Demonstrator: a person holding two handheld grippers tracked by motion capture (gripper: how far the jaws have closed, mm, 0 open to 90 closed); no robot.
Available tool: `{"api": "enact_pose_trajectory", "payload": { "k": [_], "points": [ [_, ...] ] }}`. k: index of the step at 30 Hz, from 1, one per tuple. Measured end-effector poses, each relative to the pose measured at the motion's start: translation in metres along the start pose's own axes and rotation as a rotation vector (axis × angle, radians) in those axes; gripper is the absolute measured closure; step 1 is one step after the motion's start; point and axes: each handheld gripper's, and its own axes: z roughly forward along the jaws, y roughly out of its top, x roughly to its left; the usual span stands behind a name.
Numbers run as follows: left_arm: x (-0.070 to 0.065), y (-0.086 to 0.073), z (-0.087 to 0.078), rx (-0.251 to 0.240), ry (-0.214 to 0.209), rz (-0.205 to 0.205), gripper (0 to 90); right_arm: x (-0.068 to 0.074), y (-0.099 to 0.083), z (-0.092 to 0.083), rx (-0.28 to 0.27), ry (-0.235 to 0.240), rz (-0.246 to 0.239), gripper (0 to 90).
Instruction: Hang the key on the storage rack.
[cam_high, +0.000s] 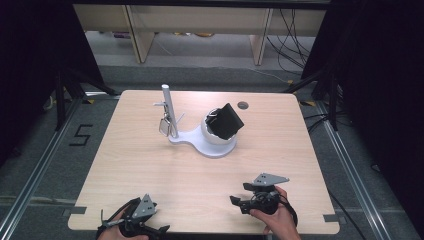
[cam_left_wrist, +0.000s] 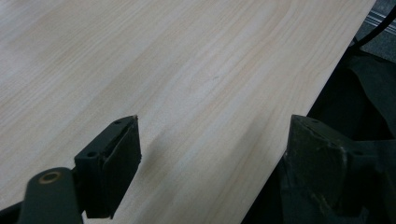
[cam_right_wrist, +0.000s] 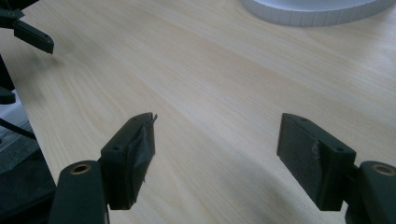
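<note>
Both pairs of jaws are spread wide with nothing between them. Our left gripper (cam_high: 150, 231) sits at the near edge of the table (cam_high: 150, 165), close to the near left corner. In the left gripper view its jaws hang right over that edge, one above the wood and one past it. Our right gripper (cam_high: 240, 196) rests low by the near edge too, more toward the near right corner, and its jaws point across the wood toward the left one.

We think the job is to take something off the white stand (cam_high: 210, 145), so the step now is the reach. The stand sits around the middle of the table, a bit toward the far edge, well apart from both grippers. To do it well, we should lift a gripper up off the wood first, keep the jaws wide, and come at the stand slowly from the near side. We should not bump the thin pole (cam_high: 169, 112), because the stand could slide or tip.

The stand has a flat white base, a tall thin pole on its left part and a round white cup on its right part. A small padlock (cam_high: 164, 126) hangs by the pole. A black wallet (cam_high: 227, 121) sits tilted in the cup and sticks out the top.
</note>
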Motion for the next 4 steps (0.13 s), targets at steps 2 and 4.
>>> {"api": "enact_pose_trajectory", "payload": {
  "k": [2,4],
  "points": [
    [-0.0008,-0.0004,0.0003,-0.004,-0.004,-0.02,17.6,-0.0005,0.0003,0.0005,0.003,0.014,-0.006,28.8],
    [-0.0003,-0.001,0.0004,-0.006,0.003,-0.032,17.0,0.0003,0.0,0.0007,-0.005,0.0,-0.004,28.8]
  ]
}}
